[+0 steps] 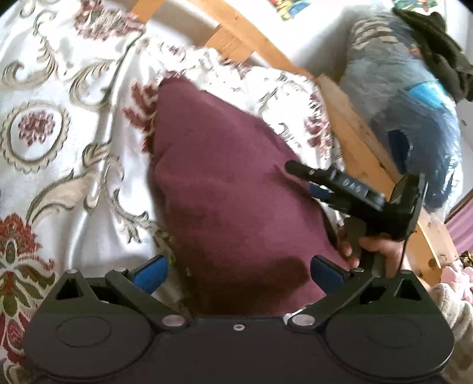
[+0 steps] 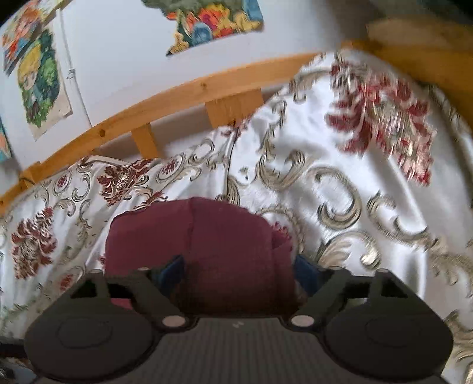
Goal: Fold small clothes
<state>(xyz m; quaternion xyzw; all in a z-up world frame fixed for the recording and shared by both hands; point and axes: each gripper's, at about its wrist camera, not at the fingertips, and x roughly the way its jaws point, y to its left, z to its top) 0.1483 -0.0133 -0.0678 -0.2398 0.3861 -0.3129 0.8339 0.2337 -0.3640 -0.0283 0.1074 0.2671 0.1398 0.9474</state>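
1. Two views, one maroon cloth (image 1: 233, 189) lying on a white floral bedspread (image 1: 59, 88), folded into a thick pad.
2. Left wrist view: left gripper (image 1: 238, 273) spread wide, blue pads (image 1: 152, 273) standing either side of the near end of the cloth, not pressing it.
3. Same view only: right gripper (image 1: 316, 180) seen from outside, held in a hand (image 1: 369, 248) at the cloth's right edge, just beside the fabric; blurred, contact not to be told.
4. Same view only: blue-grey bundle (image 1: 408, 97) beyond the wooden rail (image 1: 348, 124), dark green garment (image 1: 434, 50) on top of it, a pale knit sleeve (image 1: 452, 307) at the lower right corner.
5. Right wrist view: right gripper (image 2: 239, 273) with jaws standing wide apart, dark blue pads (image 2: 174, 270) on either flank of the cloth (image 2: 195, 242), nothing pinched; picture smeared, bedspread (image 2: 325, 153) pattern streaked on the right.
6. Same view only: folded layers of the cloth visible, a rolled edge on its right side and a crease running up the middle.
7. Same view only: white wall (image 2: 118, 59) behind the rail (image 2: 165, 97) with colourful pictures (image 2: 212, 20) stuck on it, one at top centre and others (image 2: 41, 79) at the left; thin dark cord (image 2: 230, 159) trailing down over the bedspread from the rail.
8. Left gripper out of sight in the right wrist view.
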